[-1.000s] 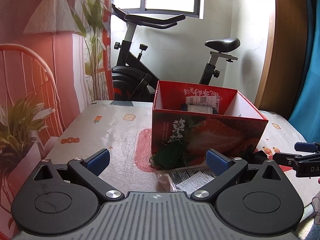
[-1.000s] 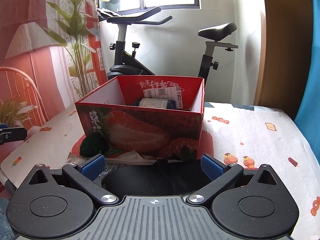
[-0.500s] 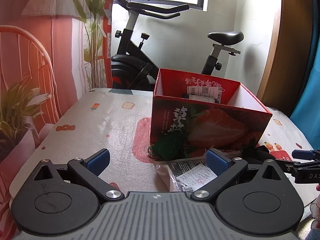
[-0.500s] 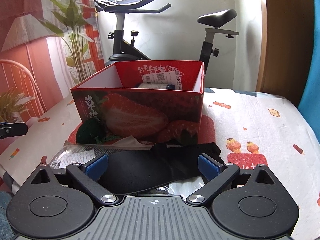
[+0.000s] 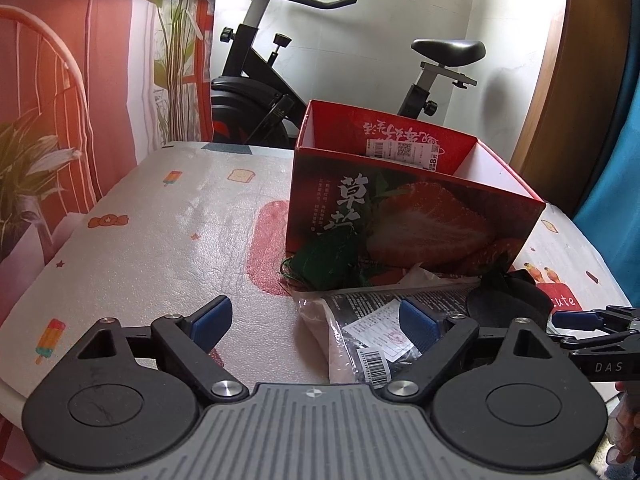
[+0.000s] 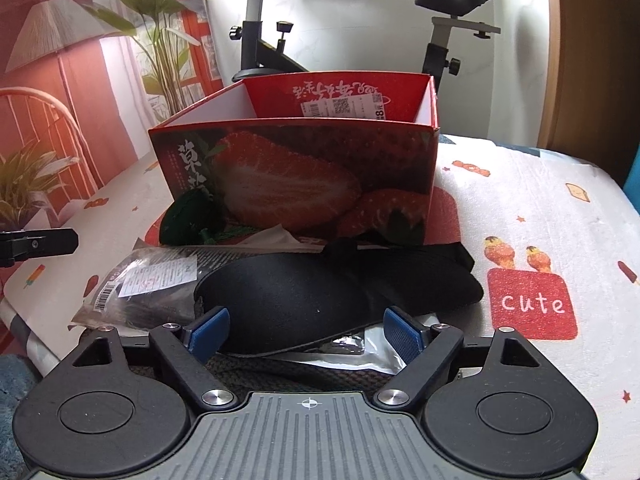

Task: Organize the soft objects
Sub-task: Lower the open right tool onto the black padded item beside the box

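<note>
Now your right gripper (image 6: 306,330) has its fingers spread but just closing in around the near edge of the black insole (image 6: 320,300), pads not yet pressing. Your left gripper (image 5: 316,320), likewise narrowing, straddles the plastic packet's (image 5: 360,332) corner. Both lie on the desk (image 5: 160,240) before the strawberry box (image 6: 304,172).

I have both grippers lower and tipped further down. My left gripper (image 5: 316,318) has its jaws just closing, the clear packet (image 5: 360,332) now at the lower centre between them. My right gripper (image 6: 306,330) has been narrowing too, the black cap (image 6: 320,292) between its pads, untouched.
</note>
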The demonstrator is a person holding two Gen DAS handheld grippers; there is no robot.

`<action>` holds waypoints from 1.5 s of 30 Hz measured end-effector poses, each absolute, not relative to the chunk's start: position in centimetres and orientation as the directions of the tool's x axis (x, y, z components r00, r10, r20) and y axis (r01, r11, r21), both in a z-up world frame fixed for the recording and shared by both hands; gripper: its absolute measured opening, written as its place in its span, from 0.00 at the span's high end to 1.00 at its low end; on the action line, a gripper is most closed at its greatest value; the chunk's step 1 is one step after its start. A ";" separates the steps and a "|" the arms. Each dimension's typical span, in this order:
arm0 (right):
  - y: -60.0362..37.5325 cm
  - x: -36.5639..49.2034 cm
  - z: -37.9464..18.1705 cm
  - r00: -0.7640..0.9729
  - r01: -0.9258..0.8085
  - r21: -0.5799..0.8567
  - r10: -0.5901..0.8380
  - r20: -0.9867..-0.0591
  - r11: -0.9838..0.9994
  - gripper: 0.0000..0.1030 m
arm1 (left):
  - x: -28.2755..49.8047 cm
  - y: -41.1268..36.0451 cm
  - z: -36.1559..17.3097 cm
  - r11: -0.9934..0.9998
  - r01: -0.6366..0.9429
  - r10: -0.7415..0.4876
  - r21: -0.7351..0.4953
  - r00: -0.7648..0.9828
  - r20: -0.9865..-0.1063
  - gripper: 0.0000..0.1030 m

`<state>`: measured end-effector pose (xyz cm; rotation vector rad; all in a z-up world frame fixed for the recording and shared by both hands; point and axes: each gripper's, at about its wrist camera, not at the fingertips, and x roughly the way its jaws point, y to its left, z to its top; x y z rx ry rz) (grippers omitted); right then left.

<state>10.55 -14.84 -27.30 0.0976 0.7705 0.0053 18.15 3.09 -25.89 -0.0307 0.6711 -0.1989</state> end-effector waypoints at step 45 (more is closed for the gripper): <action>-25.2 15.4 -29.3 0.689 0.117 0.122 0.008 -0.725 0.986 0.37 | 28.0 -8.3 -30.4 0.933 0.287 -0.344 -0.216 0.540 -0.768 0.33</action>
